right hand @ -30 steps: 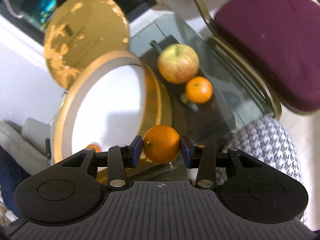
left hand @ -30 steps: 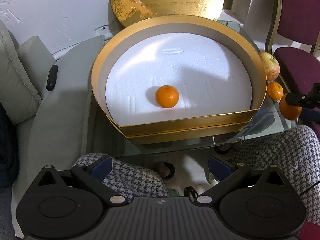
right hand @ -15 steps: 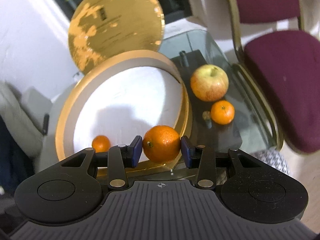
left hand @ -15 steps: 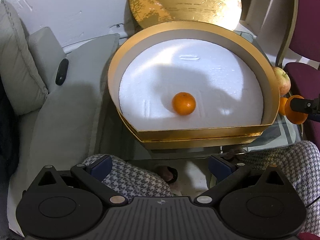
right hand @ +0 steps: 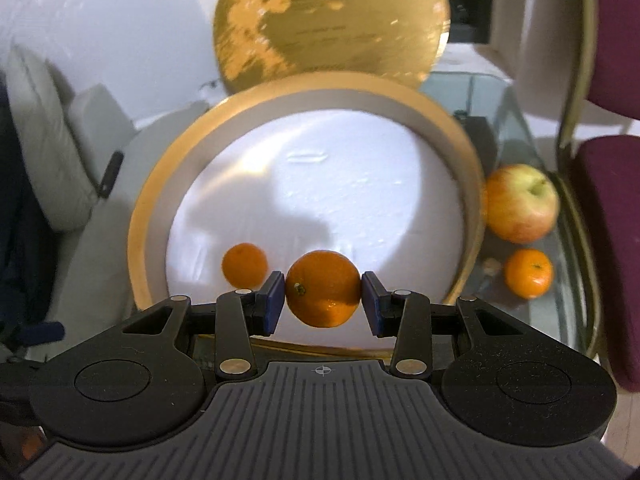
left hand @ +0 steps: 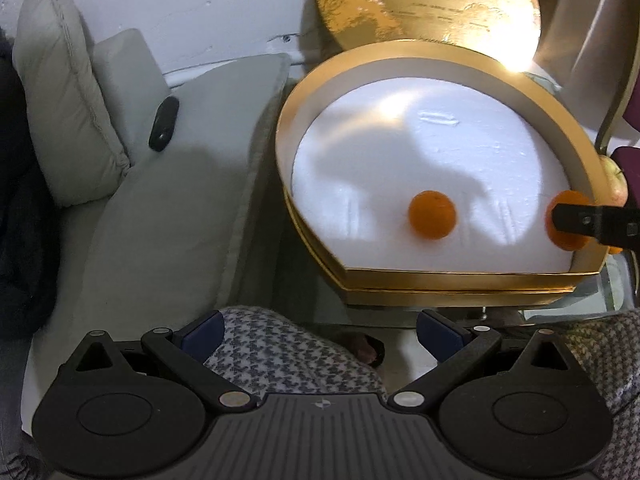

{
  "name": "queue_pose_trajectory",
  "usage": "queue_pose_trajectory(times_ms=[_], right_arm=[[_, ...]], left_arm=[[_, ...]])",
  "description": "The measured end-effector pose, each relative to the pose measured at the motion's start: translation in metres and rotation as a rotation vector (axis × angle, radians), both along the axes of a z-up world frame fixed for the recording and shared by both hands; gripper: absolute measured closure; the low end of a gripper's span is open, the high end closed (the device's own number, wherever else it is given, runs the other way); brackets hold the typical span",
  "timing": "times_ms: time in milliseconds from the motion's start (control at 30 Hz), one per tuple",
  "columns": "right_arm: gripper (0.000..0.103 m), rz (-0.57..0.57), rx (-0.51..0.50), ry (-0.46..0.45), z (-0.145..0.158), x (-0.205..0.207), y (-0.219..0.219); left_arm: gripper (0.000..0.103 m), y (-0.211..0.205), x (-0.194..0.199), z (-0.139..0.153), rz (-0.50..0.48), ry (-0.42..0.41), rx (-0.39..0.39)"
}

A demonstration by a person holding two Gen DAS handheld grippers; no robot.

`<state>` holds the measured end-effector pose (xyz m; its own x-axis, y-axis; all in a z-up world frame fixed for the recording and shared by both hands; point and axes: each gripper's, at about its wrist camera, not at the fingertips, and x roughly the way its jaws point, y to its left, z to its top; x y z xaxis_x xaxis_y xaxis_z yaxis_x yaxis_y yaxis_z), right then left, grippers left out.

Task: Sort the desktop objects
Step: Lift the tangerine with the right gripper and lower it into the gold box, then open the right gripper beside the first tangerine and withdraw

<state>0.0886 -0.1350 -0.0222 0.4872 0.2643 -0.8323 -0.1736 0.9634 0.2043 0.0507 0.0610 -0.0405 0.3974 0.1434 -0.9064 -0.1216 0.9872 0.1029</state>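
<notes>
My right gripper (right hand: 324, 300) is shut on an orange (right hand: 323, 294) and holds it above the near right part of the gold box (right hand: 136, 236). In the left wrist view that held orange (left hand: 568, 240) shows at the box's right rim (left hand: 588, 176). A second orange (right hand: 244, 264) (left hand: 432, 215) rests on the white foam inside the box. An apple (right hand: 520, 208) and a small orange (right hand: 528, 273) lie on the glass table to the right of the box. My left gripper (left hand: 320, 330) is open and empty, held back over a person's lap.
The round gold lid (right hand: 328, 28) leans against the wall behind the box. A grey cushioned seat (left hand: 168, 200) with a dark remote (left hand: 163, 128) lies left of the table. A maroon chair (right hand: 608, 240) stands to the right. Checked trouser legs (left hand: 288, 356) sit below the table edge.
The right gripper has carried its orange left, from over the table's right side to above the box. The left gripper view has drifted left, so the box now sits further right.
</notes>
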Motion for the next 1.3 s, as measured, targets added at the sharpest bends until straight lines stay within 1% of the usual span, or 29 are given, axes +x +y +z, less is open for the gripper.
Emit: queue_pose_trajectory(times_ms=[300, 467, 833, 867, 900, 933, 1000, 1300], right_arm=[[0.06, 0.08, -0.073, 0.09, -0.039, 0.023, 0.028], [0.06, 0.11, -0.082, 0.141, -0.056, 0.033, 0.04], [0.059, 0.122, -0.09, 0.161, -0.065, 0.041, 0.045], [0.058, 0.12, -0.085, 0.165, -0.065, 0.041, 0.045], [0.053, 0.118, -0.08, 0.169, -0.065, 0.042, 0.045], [0.053, 0.115, -0.075, 0.173, -0.065, 0.042, 0.044], [0.048, 0.109, -0.068, 0.172, -0.063, 0.041, 0.043], [0.046, 0.097, -0.058, 0.148, -0.047, 0.028, 0.034]], left_arm=[[0.001, 0.005, 0.0, -0.012, 0.018, 0.042, -0.016], [0.001, 0.002, -0.002, -0.017, 0.005, 0.058, -0.02], [0.001, -0.004, -0.002, -0.019, -0.017, 0.064, -0.013], [0.001, -0.004, -0.002, -0.019, -0.018, 0.063, -0.012], [0.001, -0.004, -0.003, -0.018, -0.018, 0.061, -0.011], [0.001, -0.005, -0.003, -0.018, -0.018, 0.059, -0.009], [0.001, -0.006, -0.004, -0.016, -0.019, 0.056, -0.006], [0.001, -0.015, -0.01, -0.01, -0.046, 0.039, 0.004]])
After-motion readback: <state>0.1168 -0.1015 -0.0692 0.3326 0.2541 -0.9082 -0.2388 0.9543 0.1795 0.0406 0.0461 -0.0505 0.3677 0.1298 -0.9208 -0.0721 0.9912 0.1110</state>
